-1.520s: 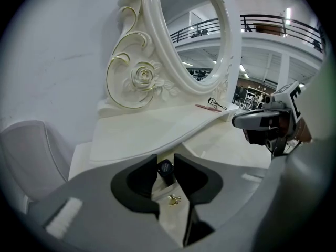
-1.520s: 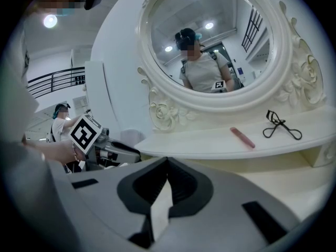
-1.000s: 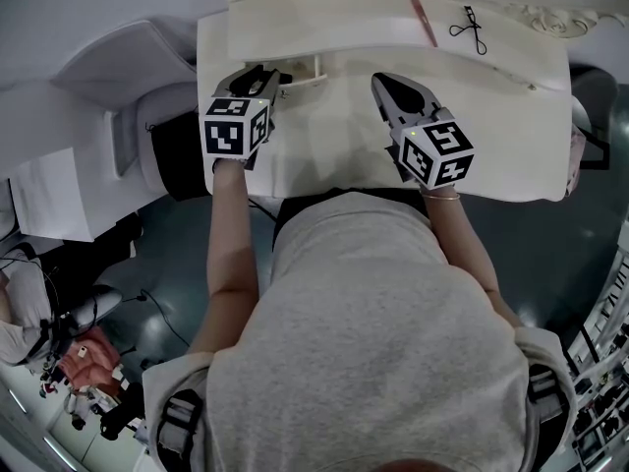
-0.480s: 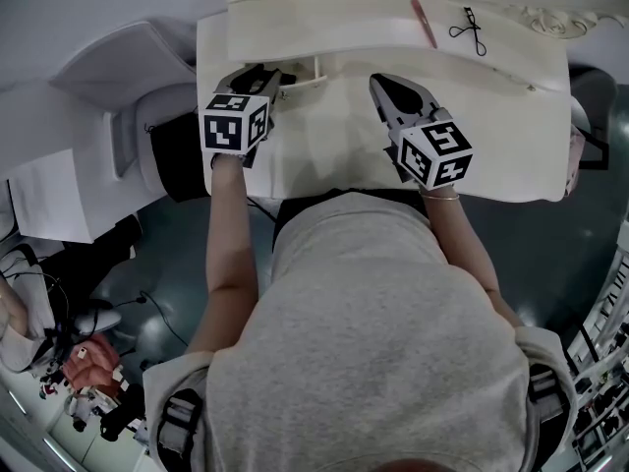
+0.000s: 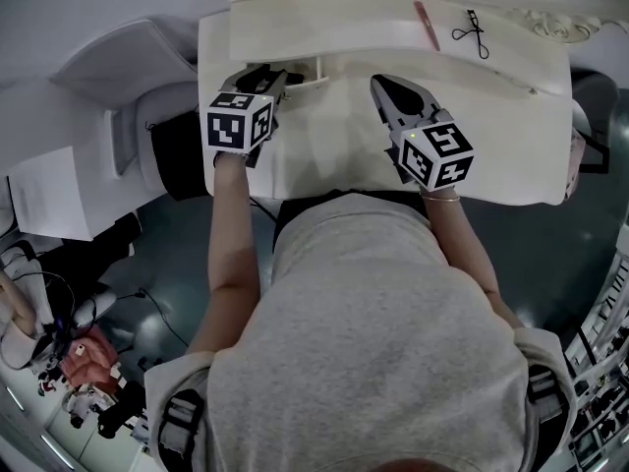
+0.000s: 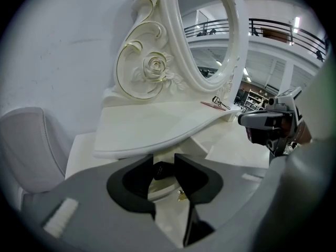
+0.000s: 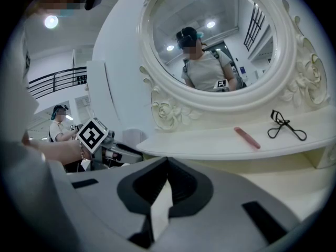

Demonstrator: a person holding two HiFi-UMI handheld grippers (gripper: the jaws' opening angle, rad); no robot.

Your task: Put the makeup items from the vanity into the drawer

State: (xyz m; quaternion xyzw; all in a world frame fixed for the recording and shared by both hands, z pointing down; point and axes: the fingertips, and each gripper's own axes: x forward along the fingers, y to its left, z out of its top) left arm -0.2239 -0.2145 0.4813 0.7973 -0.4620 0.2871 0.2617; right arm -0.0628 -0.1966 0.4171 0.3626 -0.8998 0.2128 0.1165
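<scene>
My left gripper hangs over the small open drawer under the vanity's raised shelf. In the left gripper view it is shut on a small black makeup item, just above the drawer and its gold knob. My right gripper rests over the white tabletop, shut and empty. On the shelf lie a pink stick and a black eyelash curler, beyond and to the right of the right gripper.
An ornate oval mirror stands behind the shelf. A grey padded chair sits left of the vanity. The vanity's front edge is against the person's body. Another person is in the background at far left.
</scene>
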